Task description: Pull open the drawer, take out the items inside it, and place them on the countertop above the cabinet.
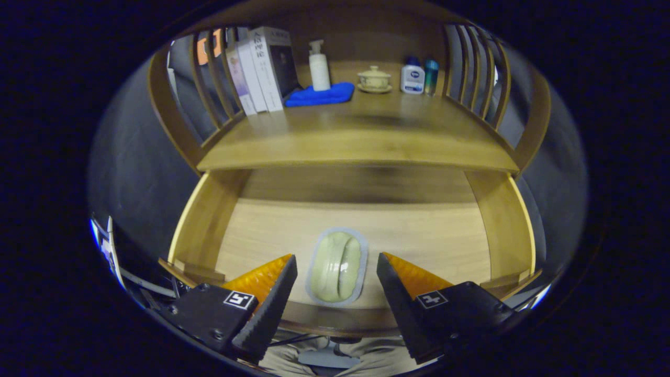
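- Your gripper (pixel 336 264) was released, its two fingers spread wide and pointing into the open drawer (pixel 261 230).
- Neither finger touched anything; each stood apart from the packet (pixel 337 267), one on either side of it.
- The packet, a pale green item sealed in a clear wrapper with a grey rim, lay flat on the drawer floor, near the front edge and about midway between the side walls.
- It sat between your fingers, lengthwise along the direction you were pointing, and its far end reached a little beyond the fingertips.
- The rest of the drawer floor, back toward the rear edge, was bare light wood.
- The drawer was pulled well out from under the countertop (pixel 361 141), so the whole floor and both side walls were in sight.
- On the countertop, a row of books (pixel 261 70) stood upright at the back left corner, against the slatted side rail (pixel 209 78).
- A blue cloth (pixel 320 95) lay just right of the books, near the back edge, and a white pump bottle (pixel 319 65) stood on it.
- A lidded cup on a saucer (pixel 374 79) stood near the back edge, right of the cloth and apart from it.
- A white bottle (pixel 412 76) and a teal bottle (pixel 431 76) stood side by side toward the back right corner, just beside the right rail (pixel 487 78).
- The front half of the countertop carried nothing.
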